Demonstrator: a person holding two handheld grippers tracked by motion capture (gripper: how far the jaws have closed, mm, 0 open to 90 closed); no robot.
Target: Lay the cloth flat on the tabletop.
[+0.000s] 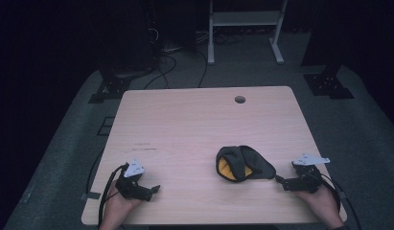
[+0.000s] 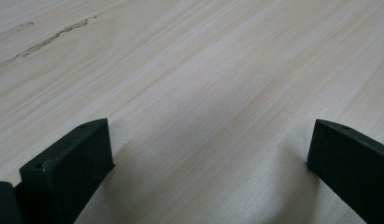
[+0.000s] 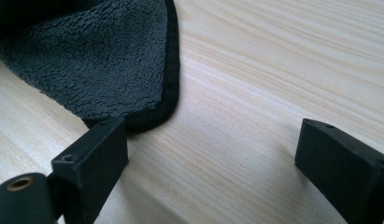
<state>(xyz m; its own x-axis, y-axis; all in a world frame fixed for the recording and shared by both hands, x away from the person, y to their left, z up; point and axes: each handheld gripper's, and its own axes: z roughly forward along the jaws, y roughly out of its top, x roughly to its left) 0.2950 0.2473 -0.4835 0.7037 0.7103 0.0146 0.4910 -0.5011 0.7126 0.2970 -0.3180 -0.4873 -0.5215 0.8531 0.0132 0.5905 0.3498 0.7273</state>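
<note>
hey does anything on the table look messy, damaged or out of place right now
The dark grey cloth lies bunched up rather than flat, folded over so its yellow underside shows at the left. The wooden table has a faint scuff mark near its middle-left. Both the left gripper and right gripper are open and hold nothing.

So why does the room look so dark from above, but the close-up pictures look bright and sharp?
High view: light falls mainly on the table, the floor around fades to near black, and the picture is soft. Left gripper view: even light, crisp wood grain, a soft shadow between the jaws of the left hand-held gripper. Right gripper view: the cloth fibres are sharp, no glare.
</note>
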